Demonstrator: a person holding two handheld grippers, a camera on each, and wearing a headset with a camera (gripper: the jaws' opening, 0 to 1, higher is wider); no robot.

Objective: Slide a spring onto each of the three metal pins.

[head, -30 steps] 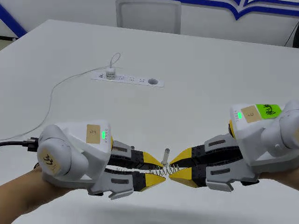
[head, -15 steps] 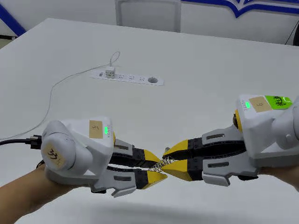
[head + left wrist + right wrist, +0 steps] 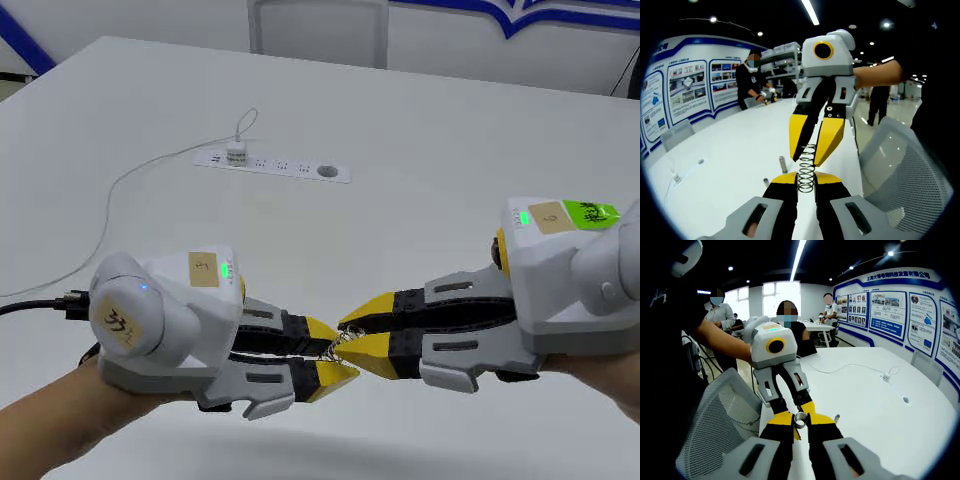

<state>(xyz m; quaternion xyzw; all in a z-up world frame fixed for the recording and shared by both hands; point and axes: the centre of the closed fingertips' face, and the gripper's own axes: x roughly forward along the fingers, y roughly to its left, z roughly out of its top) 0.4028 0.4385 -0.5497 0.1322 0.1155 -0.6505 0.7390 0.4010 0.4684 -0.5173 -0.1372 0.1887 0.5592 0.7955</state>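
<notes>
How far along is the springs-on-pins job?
Done: nothing I can confirm. The one pin I can make out stands bare on the table. In hand: a spring pinched between the left tool and the right tool. Left: seating this spring, then the others.

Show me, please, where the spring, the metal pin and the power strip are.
spring (image 3: pixel 806 170), left gripper view, middle coils
metal pin (image 3: pixel 783 164), left gripper view, its shaft
power strip (image 3: pixel 275 167), head view, its top face
</notes>
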